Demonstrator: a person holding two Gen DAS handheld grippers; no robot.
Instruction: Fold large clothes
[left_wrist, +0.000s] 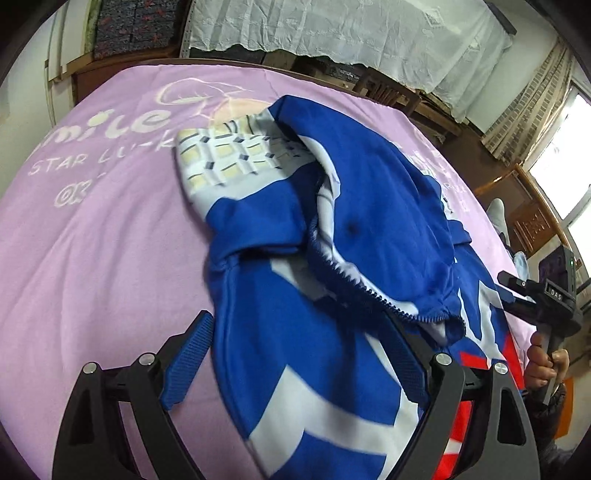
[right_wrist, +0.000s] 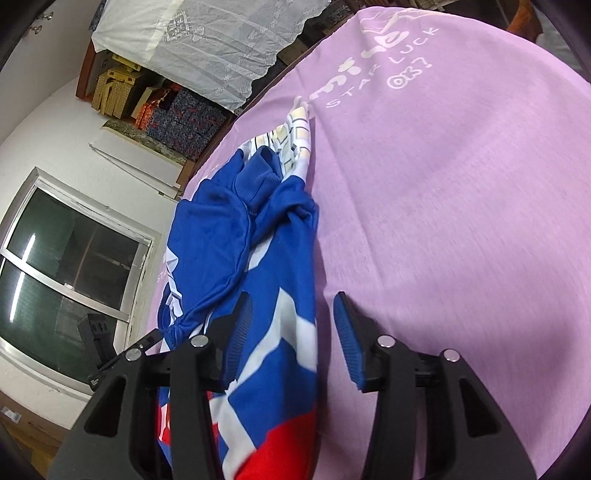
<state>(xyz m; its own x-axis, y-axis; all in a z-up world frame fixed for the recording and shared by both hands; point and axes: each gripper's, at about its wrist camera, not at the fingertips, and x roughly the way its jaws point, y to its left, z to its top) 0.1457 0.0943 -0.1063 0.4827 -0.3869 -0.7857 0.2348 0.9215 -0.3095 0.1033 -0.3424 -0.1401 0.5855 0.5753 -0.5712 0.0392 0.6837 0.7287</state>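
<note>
Left wrist view shows the left gripper (left_wrist: 299, 354) spread wide, its pads straddling the blue jacket (left_wrist: 332, 258) without pressing it, probably lining up for a fold. That jacket lies bunched along the near part of the bed, on the pink sheet (left_wrist: 92, 240), its zipper edge curled open. Right wrist view has the right gripper (right_wrist: 291, 332) half open, one finger (right_wrist: 349, 339) over bare sheet, gripping nothing; the heaped sleeve stands in the way

Bare purple sheet (right_wrist: 461, 221) beside the jacket (right_wrist: 258, 258) (bunched, blocking) lies open.
</note>
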